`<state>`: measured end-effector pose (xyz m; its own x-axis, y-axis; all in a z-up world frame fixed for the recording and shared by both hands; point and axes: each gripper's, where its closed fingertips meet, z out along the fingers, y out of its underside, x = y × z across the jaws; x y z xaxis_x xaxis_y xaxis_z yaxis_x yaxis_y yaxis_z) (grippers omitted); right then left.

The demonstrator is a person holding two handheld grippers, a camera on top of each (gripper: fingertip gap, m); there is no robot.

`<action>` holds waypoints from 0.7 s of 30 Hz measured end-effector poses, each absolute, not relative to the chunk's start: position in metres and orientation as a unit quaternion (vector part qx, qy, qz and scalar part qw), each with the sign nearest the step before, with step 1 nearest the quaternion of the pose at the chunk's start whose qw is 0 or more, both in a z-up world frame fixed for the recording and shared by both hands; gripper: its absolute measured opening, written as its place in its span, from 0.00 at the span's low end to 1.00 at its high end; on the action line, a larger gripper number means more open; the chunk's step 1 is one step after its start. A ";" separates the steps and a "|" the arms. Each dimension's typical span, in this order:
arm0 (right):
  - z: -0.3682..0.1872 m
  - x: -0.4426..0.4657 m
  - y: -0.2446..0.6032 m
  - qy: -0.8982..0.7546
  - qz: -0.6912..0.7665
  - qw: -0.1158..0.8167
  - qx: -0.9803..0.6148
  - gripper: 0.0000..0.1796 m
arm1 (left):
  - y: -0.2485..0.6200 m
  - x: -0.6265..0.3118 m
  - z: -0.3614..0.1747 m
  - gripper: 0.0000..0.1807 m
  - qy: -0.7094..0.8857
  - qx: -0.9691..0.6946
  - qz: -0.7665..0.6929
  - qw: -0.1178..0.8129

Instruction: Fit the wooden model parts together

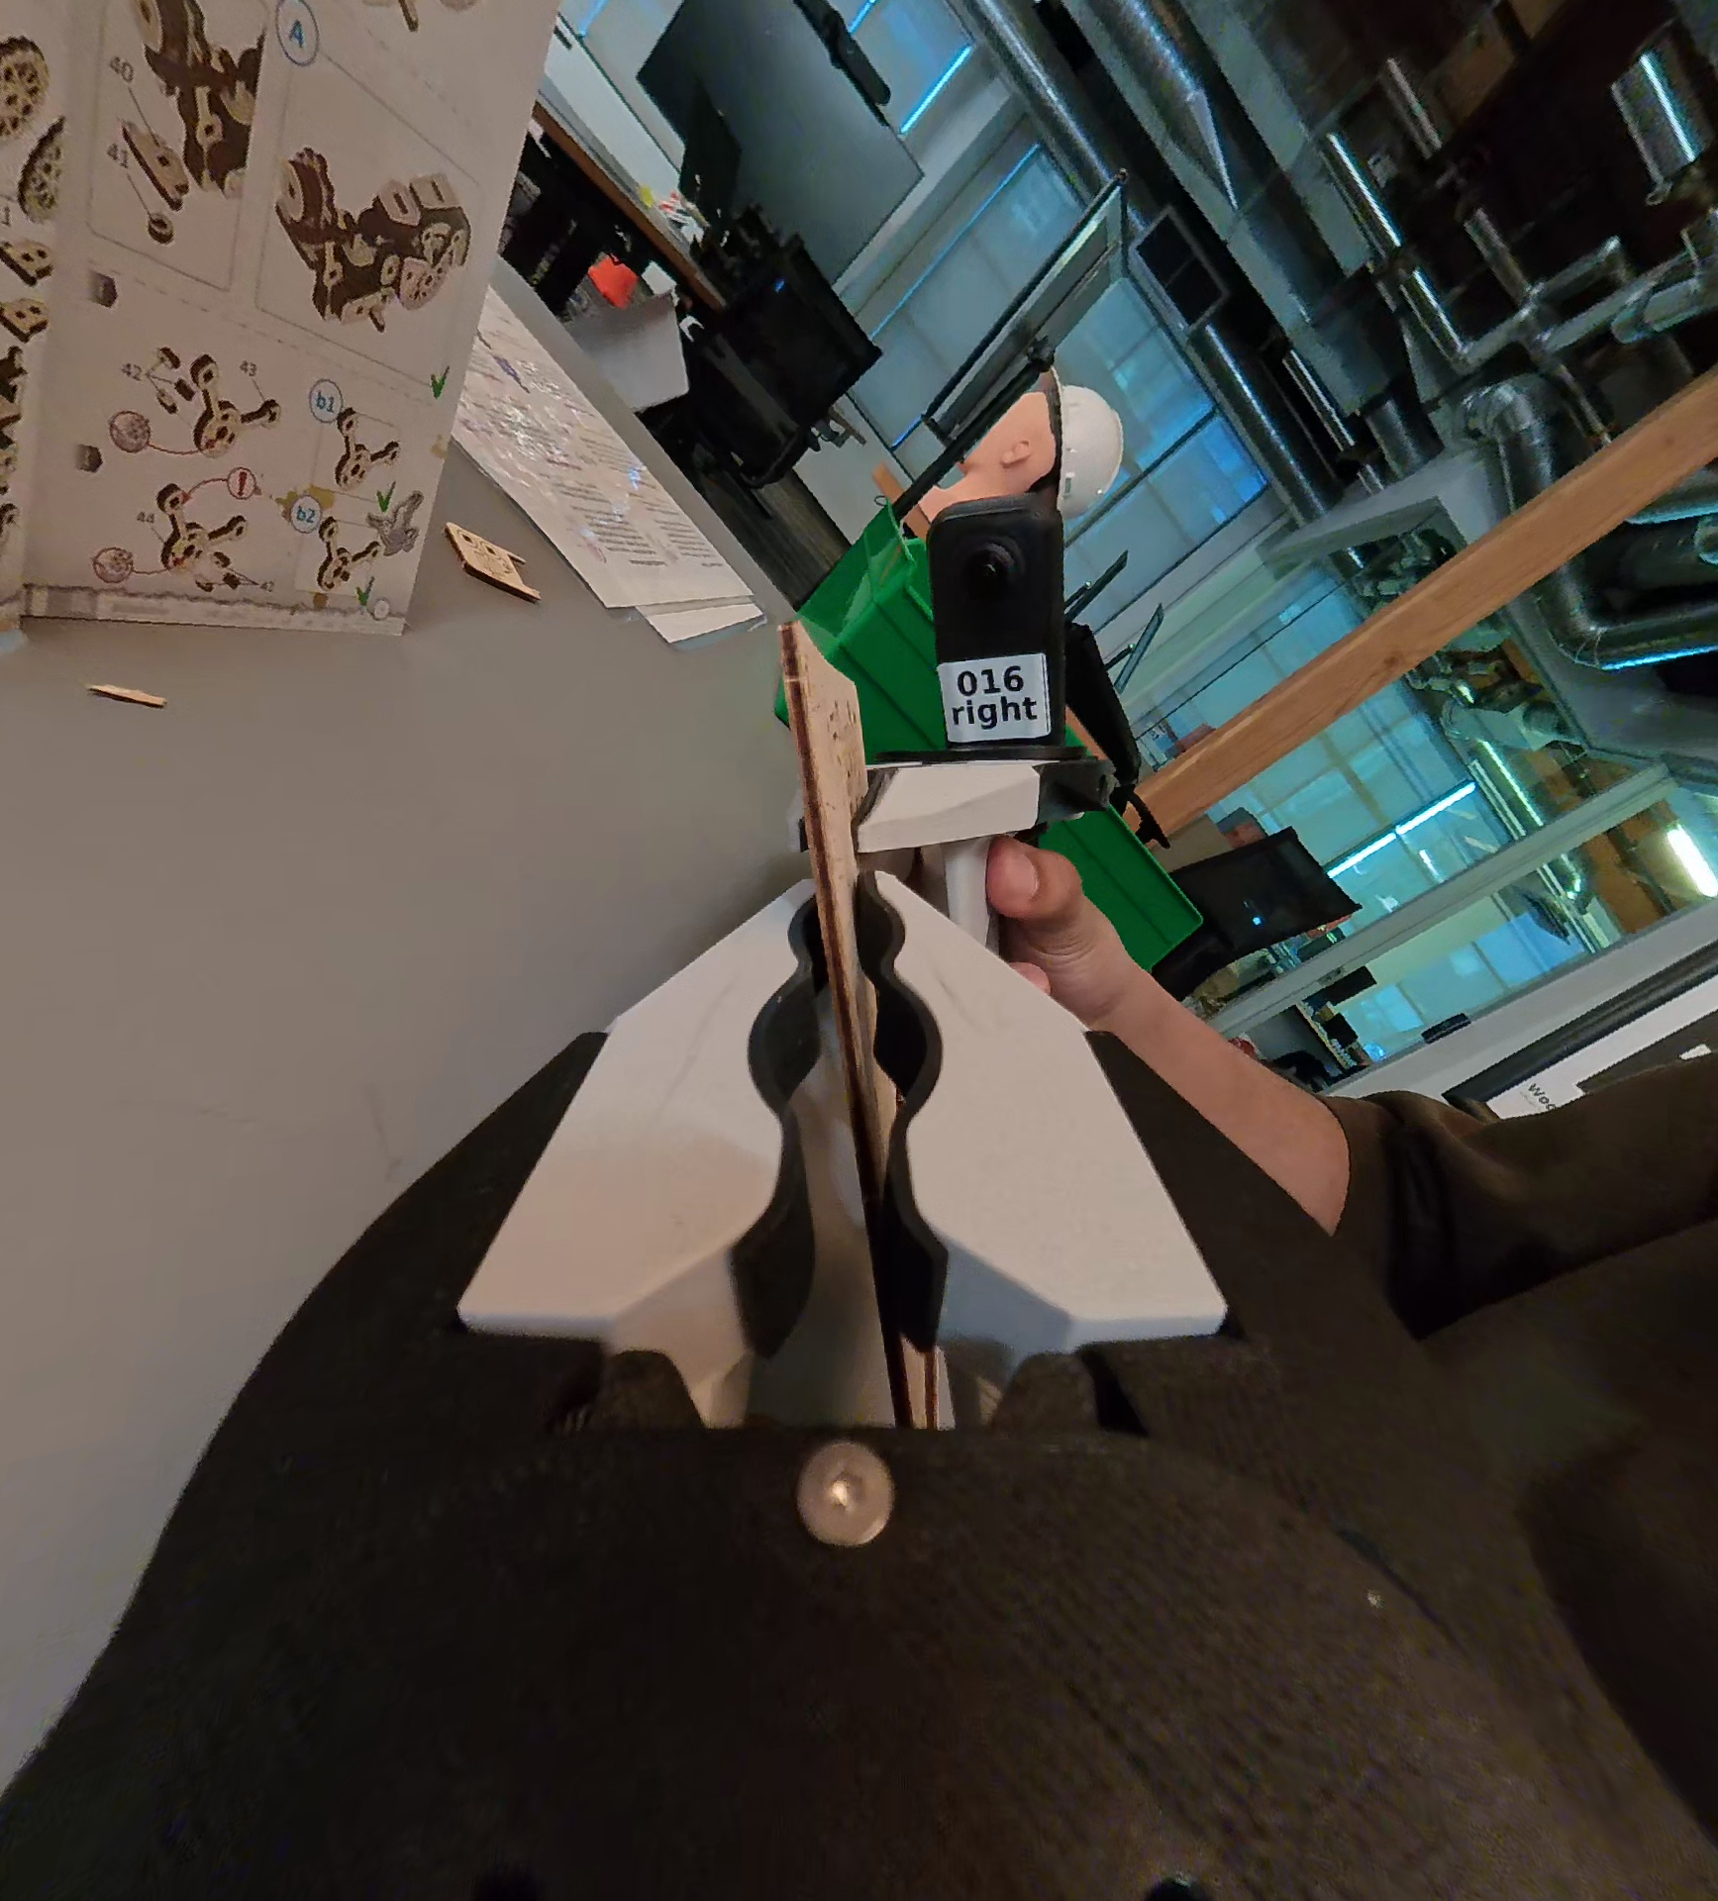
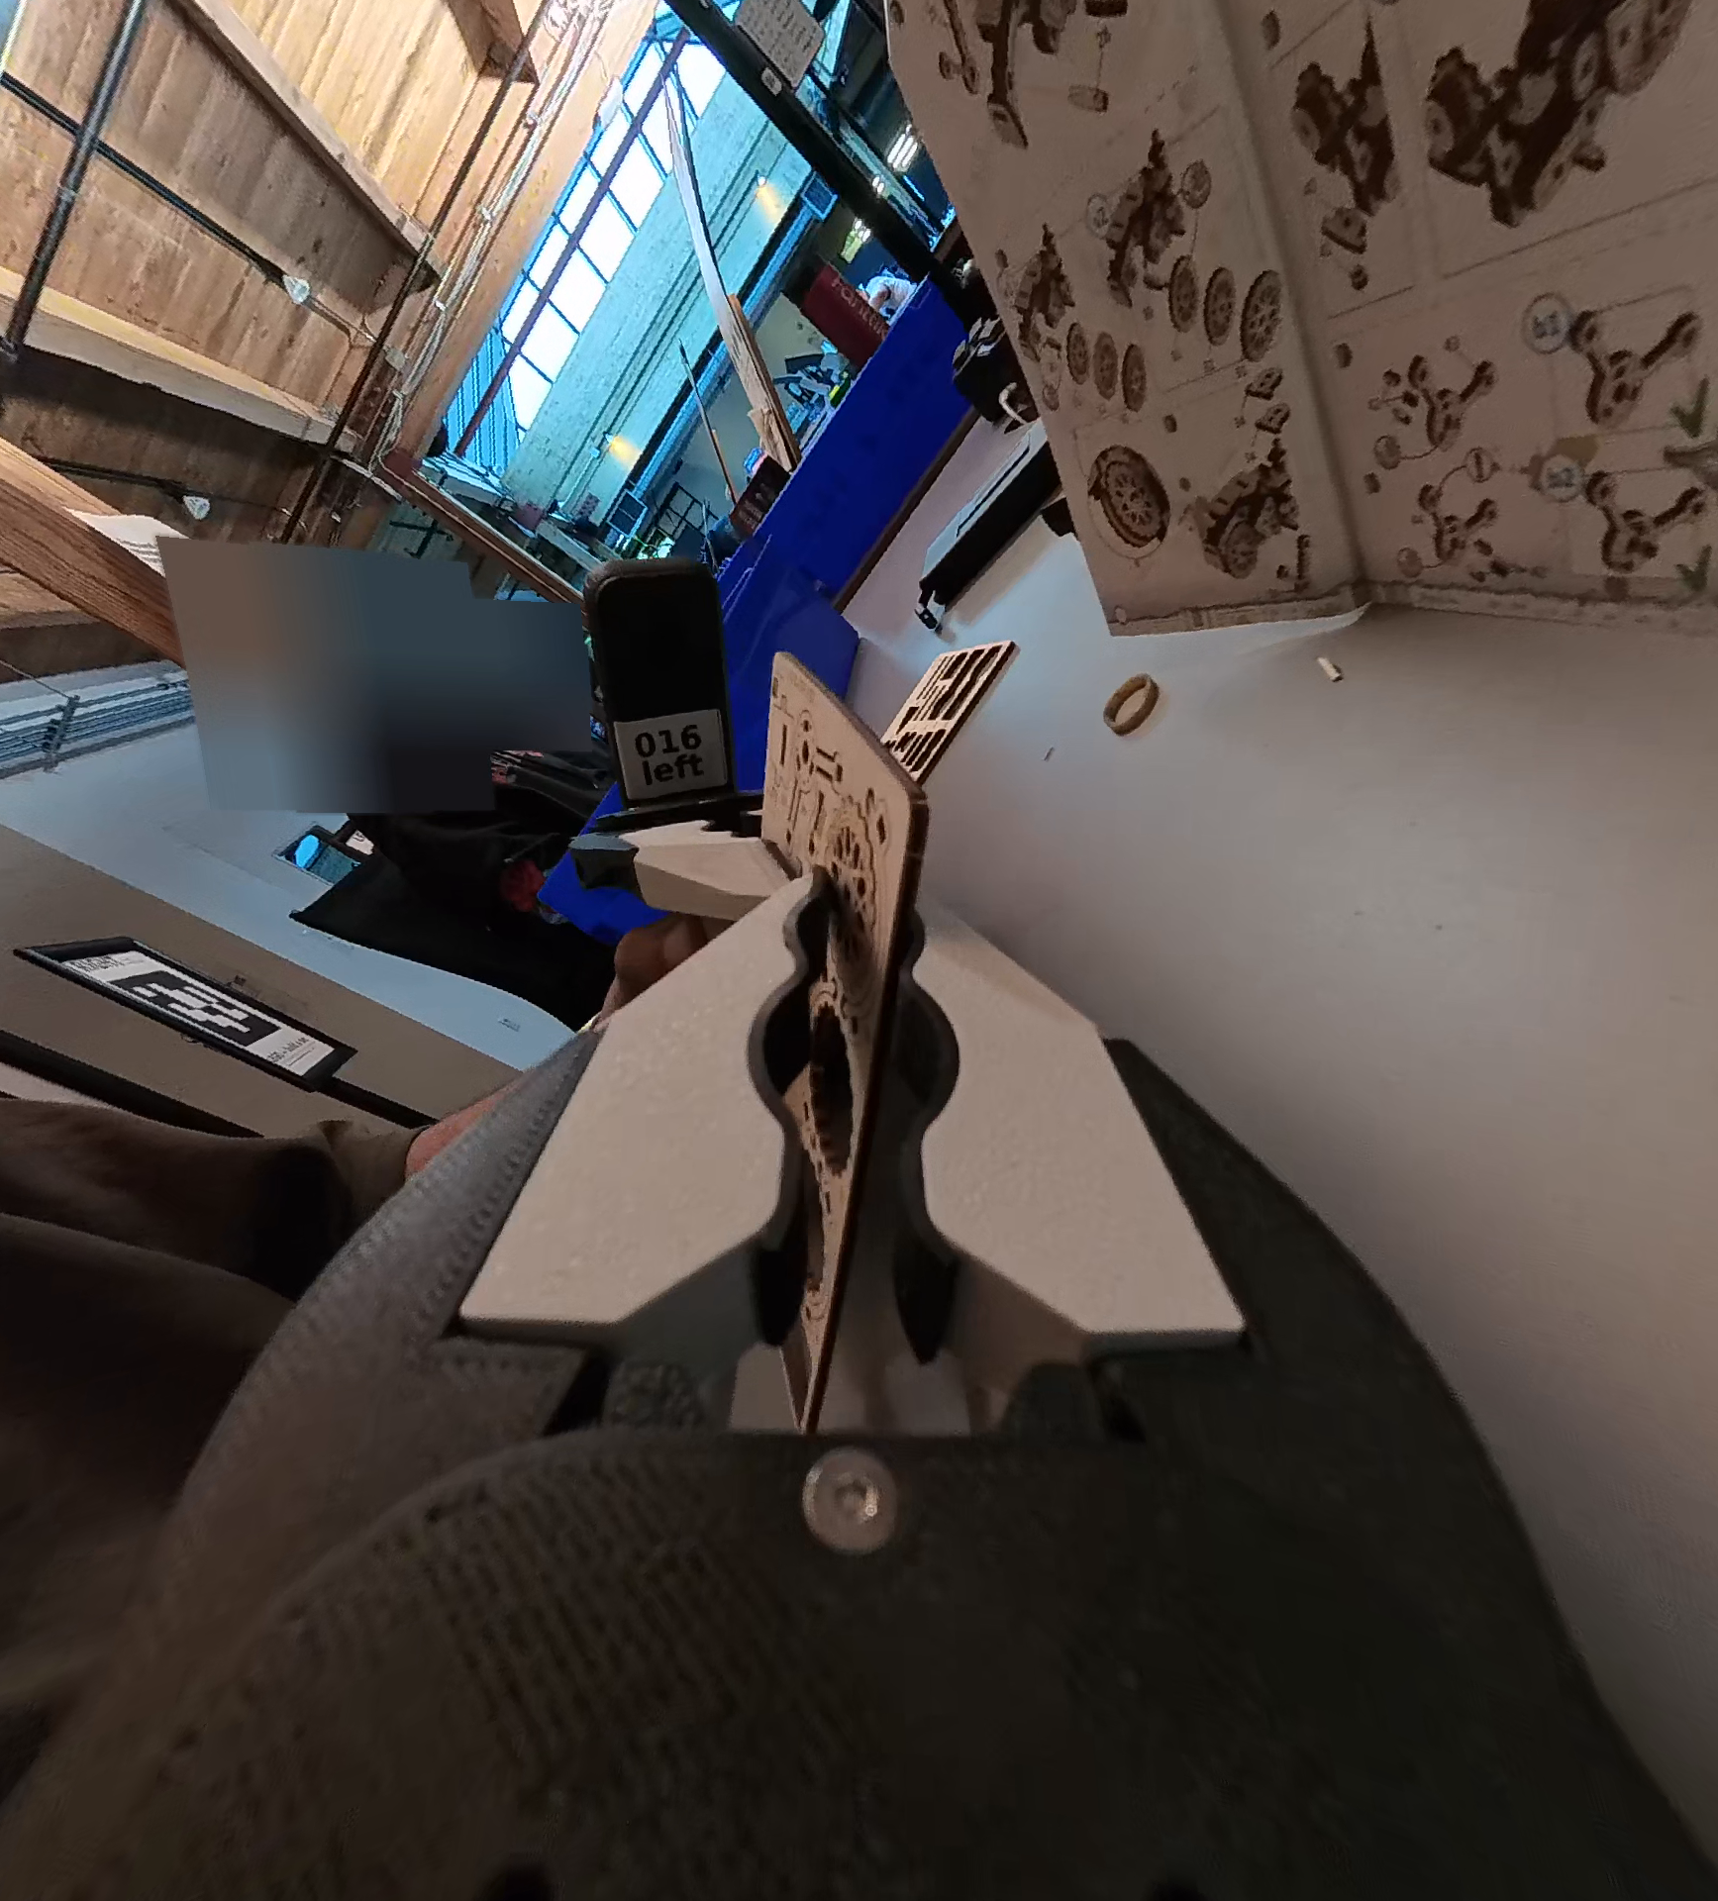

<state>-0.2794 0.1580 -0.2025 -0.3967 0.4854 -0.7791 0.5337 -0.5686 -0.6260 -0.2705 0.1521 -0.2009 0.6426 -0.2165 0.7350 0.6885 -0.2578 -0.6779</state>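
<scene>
Grey desk: your left tool and right tool both clamp one laser-cut wooden sheet, held on edge above it. Propped instruction sheet, loose wooden piece, wooden ring. Room: timber beams, ducting, windows.

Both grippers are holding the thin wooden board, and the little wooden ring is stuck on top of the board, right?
Not quite: the small wooden ring lies on the grey table, apart from the thin wooden laser-cut board, as the right wrist view shows. Both grippers do hold it.
</scene>
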 end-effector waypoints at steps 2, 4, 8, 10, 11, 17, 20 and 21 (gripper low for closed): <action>-0.203 -0.280 0.158 0.468 -0.692 0.012 0.550 0.04 | 0.152 -0.271 -0.202 0.00 -0.173 -0.694 -0.385 0.584; -0.204 -0.280 0.159 0.475 -0.686 0.002 0.550 0.04 | 0.152 -0.271 -0.203 0.00 -0.176 -0.694 -0.384 0.582; -0.205 -0.281 0.159 0.478 -0.683 -0.006 0.552 0.04 | 0.153 -0.272 -0.203 0.00 -0.179 -0.695 -0.383 0.581; -0.206 -0.282 0.159 0.481 -0.679 -0.014 0.554 0.05 | 0.153 -0.272 -0.204 0.00 -0.181 -0.696 -0.383 0.581; -0.206 -0.282 0.159 0.481 -0.679 -0.015 0.554 0.05 | 0.153 -0.272 -0.204 0.00 -0.181 -0.696 -0.382 0.580; -0.202 -0.280 0.159 0.477 -0.690 -0.013 0.543 0.06 | 0.152 -0.270 -0.199 0.00 -0.168 -0.691 -0.385 0.589; -0.202 -0.280 0.159 0.477 -0.690 -0.010 0.544 0.06 | 0.152 -0.270 -0.199 0.00 -0.168 -0.690 -0.386 0.589; -0.202 -0.280 0.159 0.477 -0.690 -0.011 0.544 0.06 | 0.152 -0.270 -0.199 0.00 -0.168 -0.690 -0.387 0.589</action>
<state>-0.2803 0.1591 -0.2016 -0.4070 0.5340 -0.7411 0.5043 -0.5451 -0.6697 -0.2700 0.1523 -0.1991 0.6447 -0.2240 0.7309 0.6868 -0.2502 -0.6825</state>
